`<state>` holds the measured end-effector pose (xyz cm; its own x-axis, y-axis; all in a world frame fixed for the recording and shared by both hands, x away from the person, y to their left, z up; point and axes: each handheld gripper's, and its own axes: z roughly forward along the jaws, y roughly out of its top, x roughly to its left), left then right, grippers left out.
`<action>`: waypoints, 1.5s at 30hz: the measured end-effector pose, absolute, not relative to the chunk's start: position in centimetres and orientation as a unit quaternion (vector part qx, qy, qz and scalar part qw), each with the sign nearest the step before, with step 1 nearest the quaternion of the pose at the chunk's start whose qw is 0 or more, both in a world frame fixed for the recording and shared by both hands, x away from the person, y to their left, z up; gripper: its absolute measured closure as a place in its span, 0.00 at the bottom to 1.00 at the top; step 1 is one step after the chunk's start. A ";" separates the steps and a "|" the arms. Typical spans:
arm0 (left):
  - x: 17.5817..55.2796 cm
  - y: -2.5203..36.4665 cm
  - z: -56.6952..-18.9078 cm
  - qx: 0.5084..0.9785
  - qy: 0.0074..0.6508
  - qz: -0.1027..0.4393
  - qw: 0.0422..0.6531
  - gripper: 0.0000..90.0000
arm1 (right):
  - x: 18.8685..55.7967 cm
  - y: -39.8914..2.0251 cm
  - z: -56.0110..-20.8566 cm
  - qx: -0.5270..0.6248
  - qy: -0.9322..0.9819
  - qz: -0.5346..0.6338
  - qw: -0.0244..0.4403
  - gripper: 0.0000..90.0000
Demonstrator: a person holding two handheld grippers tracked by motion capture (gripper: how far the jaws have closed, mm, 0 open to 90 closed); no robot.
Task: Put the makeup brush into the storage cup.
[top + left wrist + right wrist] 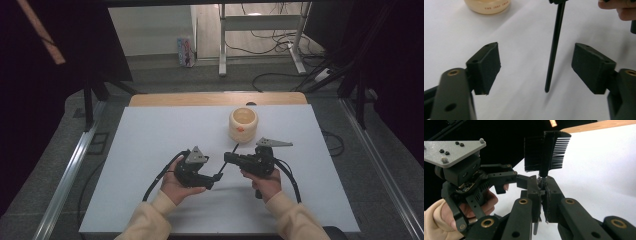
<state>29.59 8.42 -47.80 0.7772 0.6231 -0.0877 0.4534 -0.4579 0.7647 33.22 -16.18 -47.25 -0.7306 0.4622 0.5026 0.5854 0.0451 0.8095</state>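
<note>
the right gripper (541, 195) is clamping its two black jaws tight on the thin stem of a black plastic comb (547, 150), just below the toothed head, which is standing up above the jaws in the right gripper view. the comb's slim black handle (554, 47) is reaching down and across toward the left gripper (536, 67), whose jaws are standing wide apart with the handle's tip lying between the pads (487, 66), touching neither. both grippers are hovering near the front of the white table sheet (150, 145). a cream round ceramic cup (243, 124) is sitting farther back on the sheet, just beyond the right gripper.
</note>
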 end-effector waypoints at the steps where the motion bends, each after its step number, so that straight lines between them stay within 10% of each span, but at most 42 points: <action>1: 29.6 8.7 -47.7 0.847 0.321 0.104 0.411 0.25 | 33.2 -16.2 -47.2 -0.363 -0.722 -0.587 0.051 0.94; 45: 24.5 20.5 -49.8 0.838 0.413 0.147 0.325 0.20 | 32.7 -18.1 -46.5 -0.357 -0.729 -0.583 0.028 0.94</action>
<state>24.48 20.47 -49.82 0.6153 0.7880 -0.0228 0.5967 -0.4467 0.6667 32.74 -18.11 -46.49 -0.7431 0.4882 0.4576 0.5537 0.0647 0.8302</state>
